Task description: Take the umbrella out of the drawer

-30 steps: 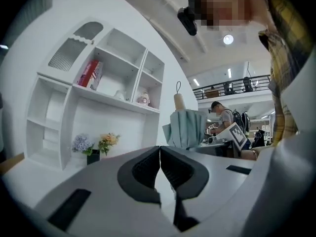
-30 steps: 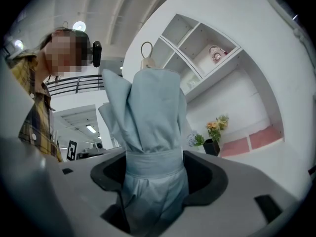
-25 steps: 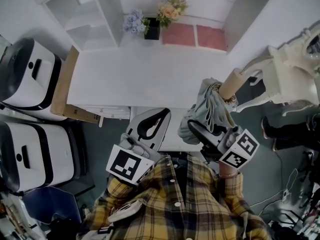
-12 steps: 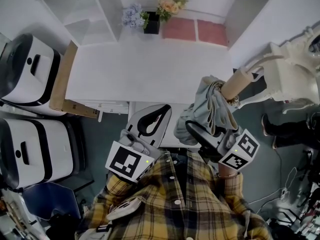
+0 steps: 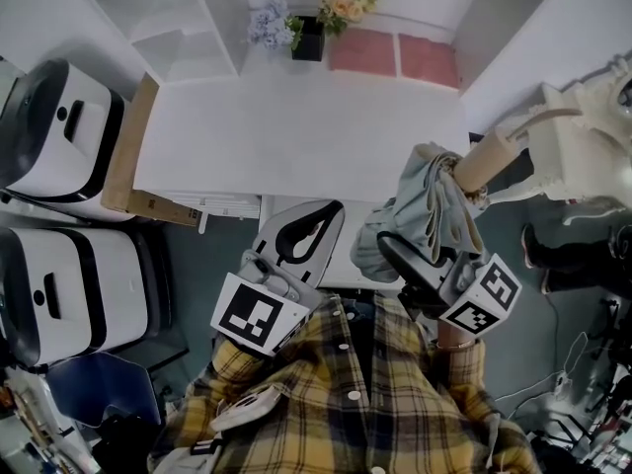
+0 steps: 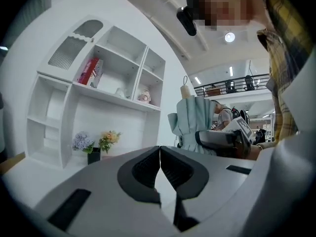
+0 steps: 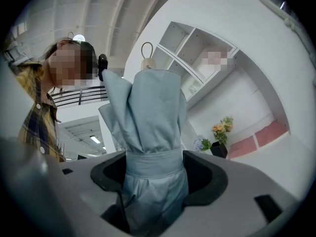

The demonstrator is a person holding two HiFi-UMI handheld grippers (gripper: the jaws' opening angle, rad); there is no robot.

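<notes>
My right gripper [image 7: 155, 174] is clamped on the pale blue-grey folded fabric umbrella [image 5: 427, 203]. The two dark pads squeeze the cloth from both sides, right about where its fabric strap wraps round the bundle. In the right gripper view the umbrella sticks straight up out of the jaws with loose folds flaring above the strap. Its light tan wooden handle [image 5: 484, 161] is at the far end, and there's a small cord loop on top of that.

From the head view the whole thing is up in the air at the right side of the scene. It's just off the near right corner of the flat white tabletop [image 5: 296, 126] and leans far and to the right, away from my yellow plaid shirt [image 5: 346, 403].

My left gripper [image 6: 159, 154] has its jaws pressed together with nothing between them. It sits just left of the umbrella, not touching it, and points toward the near edge of the table.

Other stuff around: a small black pot of blue and orange flowers [image 5: 308, 36] sits at the far edge of the table, with white open shelving [image 5: 173, 28] to its left. A brown cardboard sheet [image 5: 125, 156] leans along the table's left edge. Two bulky white machines with black trim [image 5: 54, 136] are on the far left.
</notes>
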